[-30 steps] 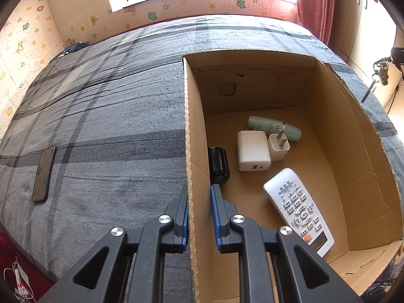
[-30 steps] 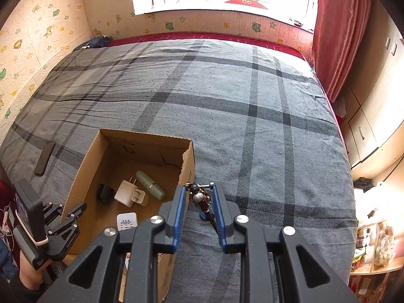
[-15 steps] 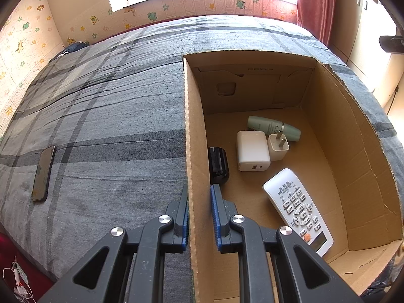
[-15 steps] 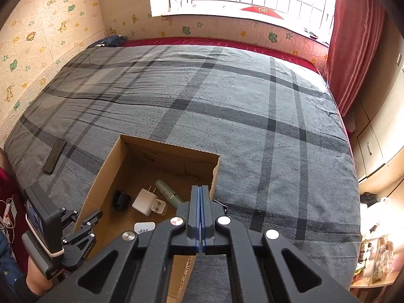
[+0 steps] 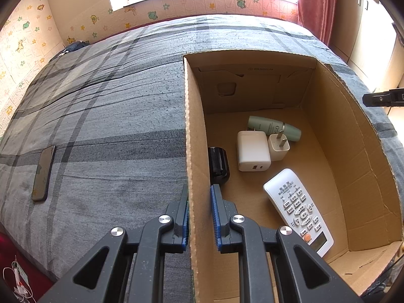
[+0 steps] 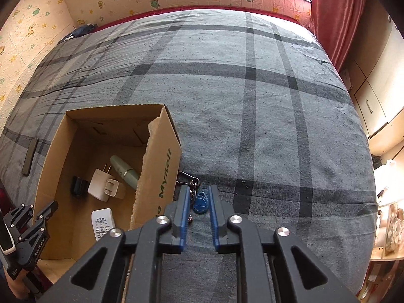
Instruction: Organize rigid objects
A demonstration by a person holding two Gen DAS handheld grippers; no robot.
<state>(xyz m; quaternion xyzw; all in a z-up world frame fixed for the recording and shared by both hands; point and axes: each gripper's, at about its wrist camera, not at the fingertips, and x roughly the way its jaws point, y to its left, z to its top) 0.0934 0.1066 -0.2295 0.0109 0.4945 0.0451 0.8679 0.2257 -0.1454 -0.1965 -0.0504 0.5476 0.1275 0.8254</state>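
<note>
The keys (image 6: 199,199), a blue tag on a ring with a metal clip, lie on the grey plaid bed (image 6: 265,116) just beside the cardboard box (image 6: 161,176). The right gripper (image 6: 199,217) has just been opening; its jaws stand apart around the tag without pressing it. The left gripper (image 5: 199,214) pinches the box's side wall.

My left camera sits right at the box (image 5: 199,151) wall and looks down into it. My right camera looks down at the bed (image 6: 252,101) just beside the box. Both show the box and the bed.
</note>
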